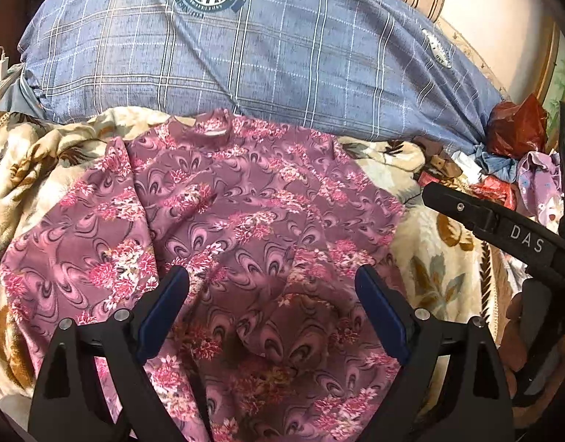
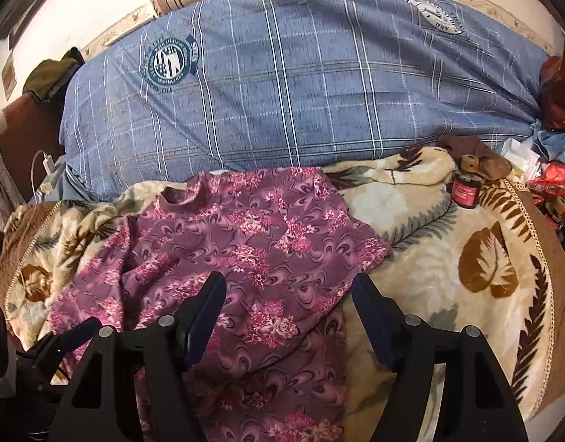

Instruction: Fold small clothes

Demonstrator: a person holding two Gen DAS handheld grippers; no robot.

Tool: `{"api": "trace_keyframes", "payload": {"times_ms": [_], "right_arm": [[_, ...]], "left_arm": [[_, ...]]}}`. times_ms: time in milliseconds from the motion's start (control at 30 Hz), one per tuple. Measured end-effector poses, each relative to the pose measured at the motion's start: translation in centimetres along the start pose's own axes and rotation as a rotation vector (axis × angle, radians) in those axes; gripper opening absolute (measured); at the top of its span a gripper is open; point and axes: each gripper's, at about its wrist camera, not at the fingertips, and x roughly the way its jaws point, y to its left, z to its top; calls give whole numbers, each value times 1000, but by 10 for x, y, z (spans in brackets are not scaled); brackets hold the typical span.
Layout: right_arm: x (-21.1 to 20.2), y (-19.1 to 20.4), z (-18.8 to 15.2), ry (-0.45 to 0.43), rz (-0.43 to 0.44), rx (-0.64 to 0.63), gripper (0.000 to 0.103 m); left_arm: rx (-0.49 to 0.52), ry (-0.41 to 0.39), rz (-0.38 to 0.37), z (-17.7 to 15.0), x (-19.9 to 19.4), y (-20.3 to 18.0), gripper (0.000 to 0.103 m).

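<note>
A mauve garment with a pink flower print (image 1: pixel 238 221) lies spread and rumpled on a cream leaf-patterned blanket (image 1: pixel 35 162), its collar toward the far side. It also shows in the right wrist view (image 2: pixel 253 243). My left gripper (image 1: pixel 272 276) is open above the garment's lower middle and holds nothing. My right gripper (image 2: pixel 288 283) is open above the garment's right hem, over the cloth's edge, and holds nothing. The right gripper's black body reaches into the left wrist view at the right.
A large blue plaid bundle (image 2: pixel 300 81) lies along the far side of the blanket (image 2: pixel 448 250). A small dark red jar (image 2: pixel 465 189) stands at the back right. Red plastic bags and loose cloth (image 1: pixel 518 129) pile at the right. A white charger (image 1: pixel 2 64) sits far left.
</note>
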Motion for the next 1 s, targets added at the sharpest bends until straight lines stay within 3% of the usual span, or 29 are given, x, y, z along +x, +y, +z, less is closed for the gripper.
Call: {"api": "trace_keyframes", "payload": {"times_ms": [433, 567, 667, 733, 833, 933, 1000], "right_arm": [[-23, -1, 1, -40, 22, 30, 76], [-9, -13, 0, -14, 62, 64, 76], [15, -30, 4, 39, 163, 122, 76], [36, -43, 4, 64, 146, 149, 76], [67, -62, -3, 92, 158, 209, 75], [97, -71, -12, 149, 141, 231, 63], [111, -68, -17, 170, 135, 217, 53]], "left_arm": [[38, -4, 7, -4, -10, -16, 93], [23, 33, -17, -2, 5, -16, 93], [-28, 108, -68, 6, 34, -18, 93], [-47, 123, -115, 8, 46, -20, 93], [-22, 145, -93, -3, 64, -17, 93], [-29, 218, -120, -19, 80, -9, 87], [-26, 229, -141, -24, 83, -5, 75]]}}
